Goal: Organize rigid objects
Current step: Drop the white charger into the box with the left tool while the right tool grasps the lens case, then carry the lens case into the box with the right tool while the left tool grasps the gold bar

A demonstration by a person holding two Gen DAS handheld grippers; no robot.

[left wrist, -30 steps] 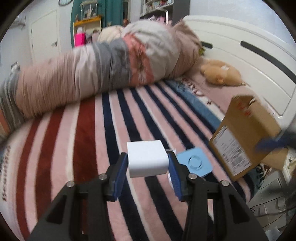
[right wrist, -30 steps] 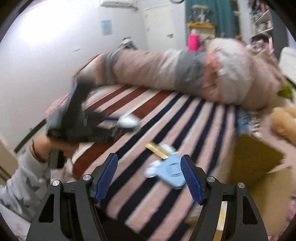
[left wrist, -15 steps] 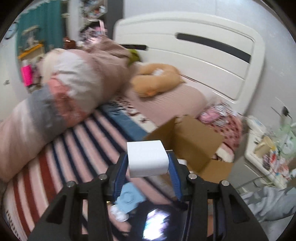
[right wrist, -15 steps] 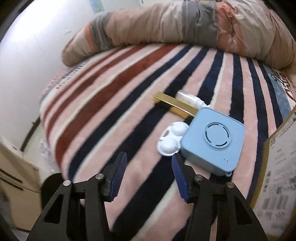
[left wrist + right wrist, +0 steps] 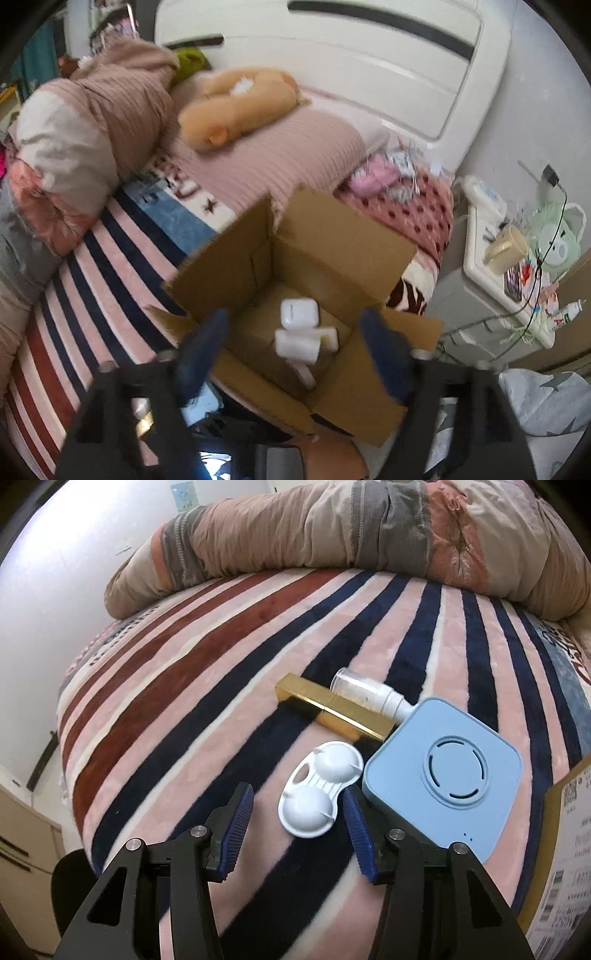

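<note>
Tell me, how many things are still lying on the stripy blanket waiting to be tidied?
4. A gold bar-shaped case, a clear spray bottle touching behind it, a white double-cup case between the right gripper's open fingers, a blue square gadget beside the cardboard box.

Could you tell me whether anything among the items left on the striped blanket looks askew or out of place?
The clear spray bottle lies on its side, against the gold box. The white contact lens case and blue square device lie flat beside them. Nothing looks spilled or damaged.
</note>
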